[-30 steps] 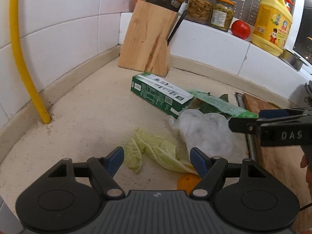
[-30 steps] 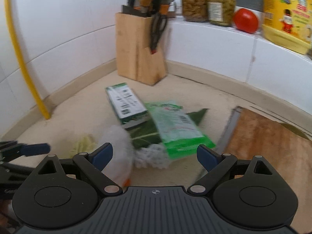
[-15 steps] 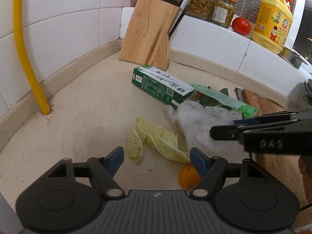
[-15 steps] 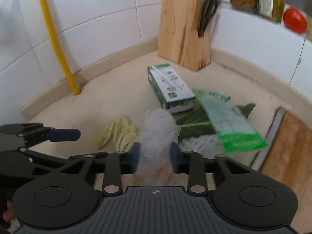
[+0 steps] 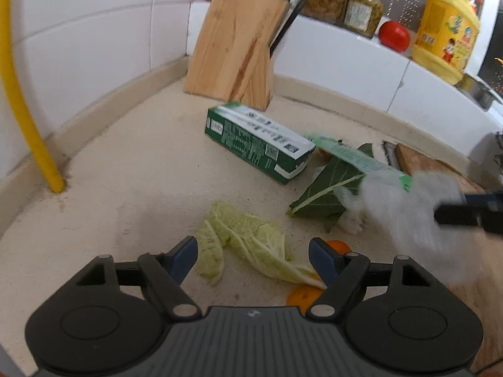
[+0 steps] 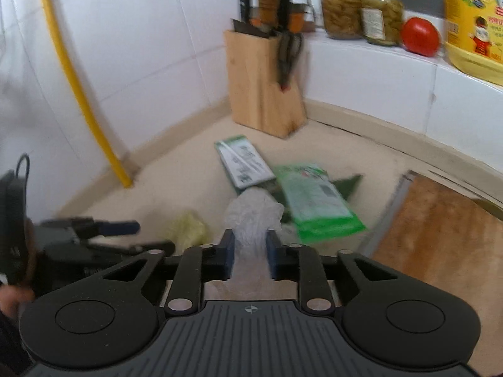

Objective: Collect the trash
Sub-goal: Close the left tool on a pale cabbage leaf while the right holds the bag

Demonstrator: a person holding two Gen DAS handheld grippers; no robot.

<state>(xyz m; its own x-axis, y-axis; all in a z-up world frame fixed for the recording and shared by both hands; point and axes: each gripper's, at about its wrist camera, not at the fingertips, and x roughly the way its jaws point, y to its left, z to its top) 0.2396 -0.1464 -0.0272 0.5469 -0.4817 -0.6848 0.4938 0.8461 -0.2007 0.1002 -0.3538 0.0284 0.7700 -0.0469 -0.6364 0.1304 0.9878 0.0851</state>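
Observation:
Trash lies on the beige counter: a pale cabbage leaf (image 5: 239,229), a green carton (image 5: 257,141), a dark green leaf (image 5: 323,191), a green packet (image 5: 355,157) and orange peel (image 5: 303,297). My right gripper (image 6: 250,251) has a crumpled clear plastic bag (image 6: 251,216) between its pads, which press on it while the jaws are opening a little. In the left wrist view the bag (image 5: 408,207) is a blur hanging from that gripper (image 5: 446,210). My left gripper (image 5: 251,248) hovers over the cabbage leaf, jaws opening, gripping nothing.
A wooden knife block (image 5: 232,44) stands in the corner and a yellow pipe (image 5: 22,100) runs up the left wall. A wooden cutting board (image 6: 440,232) lies on the right. Jars (image 6: 361,9), a tomato (image 6: 419,36) and a yellow bottle (image 5: 446,28) sit on the ledge.
My right gripper went from wide open to closed on the plastic bag and lifted it off the pile, uncovering the dark green leaf. My left gripper edged forward over the cabbage.

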